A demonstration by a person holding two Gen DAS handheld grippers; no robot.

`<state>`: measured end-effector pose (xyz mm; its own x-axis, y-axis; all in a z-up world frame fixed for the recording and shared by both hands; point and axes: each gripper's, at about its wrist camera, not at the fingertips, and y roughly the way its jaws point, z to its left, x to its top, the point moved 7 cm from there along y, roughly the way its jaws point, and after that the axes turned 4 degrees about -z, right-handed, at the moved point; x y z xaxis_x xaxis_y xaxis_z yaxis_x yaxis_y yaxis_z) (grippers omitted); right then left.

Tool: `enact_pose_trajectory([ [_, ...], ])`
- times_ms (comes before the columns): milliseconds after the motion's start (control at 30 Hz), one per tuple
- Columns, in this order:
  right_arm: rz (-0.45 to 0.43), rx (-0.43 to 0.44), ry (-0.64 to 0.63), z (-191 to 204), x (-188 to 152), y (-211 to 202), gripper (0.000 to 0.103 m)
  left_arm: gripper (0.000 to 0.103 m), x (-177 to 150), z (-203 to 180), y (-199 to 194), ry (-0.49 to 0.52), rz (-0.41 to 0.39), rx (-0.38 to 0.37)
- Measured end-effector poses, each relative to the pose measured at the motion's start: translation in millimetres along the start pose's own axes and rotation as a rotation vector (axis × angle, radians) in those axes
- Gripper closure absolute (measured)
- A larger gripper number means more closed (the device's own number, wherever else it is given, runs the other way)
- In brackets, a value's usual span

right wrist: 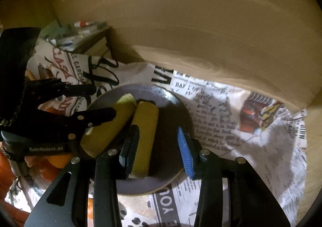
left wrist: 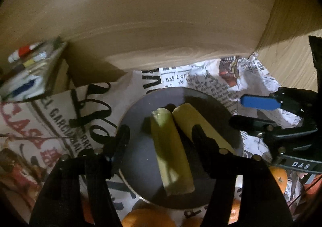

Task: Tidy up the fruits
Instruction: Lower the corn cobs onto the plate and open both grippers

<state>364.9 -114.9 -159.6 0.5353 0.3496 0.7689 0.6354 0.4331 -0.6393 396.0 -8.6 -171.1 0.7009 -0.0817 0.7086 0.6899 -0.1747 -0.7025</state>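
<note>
On the dark round plate (right wrist: 173, 110) we see two pale yellow-green cut fruit pieces side by side, ends sliced flat. Our left gripper (left wrist: 159, 136) stands spread around the left piece (left wrist: 167, 146); our right gripper (right wrist: 157, 146), also parted, straddles the right piece (right wrist: 145, 136) without pressing.
</note>
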Motion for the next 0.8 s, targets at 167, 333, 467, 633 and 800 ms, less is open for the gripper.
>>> enact_pose_trajectory([
  [167, -0.086, -0.040, -0.005, 3, 3, -29, 0.054, 0.039, 0, 3, -35, 0.001, -0.095, 0.032],
  [333, -0.156, -0.084, -0.012, 8, -1, -54, 0.040, 0.033, -2, 7, -70, -0.019, -0.177, 0.045],
  [467, -0.213, -0.120, -0.020, 15, -8, -74, 0.031, 0.031, -11, 11, -95, -0.023, -0.222, 0.062],
  [633, -0.244, -0.136, -0.012, 23, -22, -89, 0.024, 0.023, -29, 16, -116, -0.019, -0.250, 0.084],
  [800, -0.250, -0.151, 0.014, 28, -41, -92, 0.020, 0.015, -50, 19, -127, -0.017, -0.255, 0.096],
])
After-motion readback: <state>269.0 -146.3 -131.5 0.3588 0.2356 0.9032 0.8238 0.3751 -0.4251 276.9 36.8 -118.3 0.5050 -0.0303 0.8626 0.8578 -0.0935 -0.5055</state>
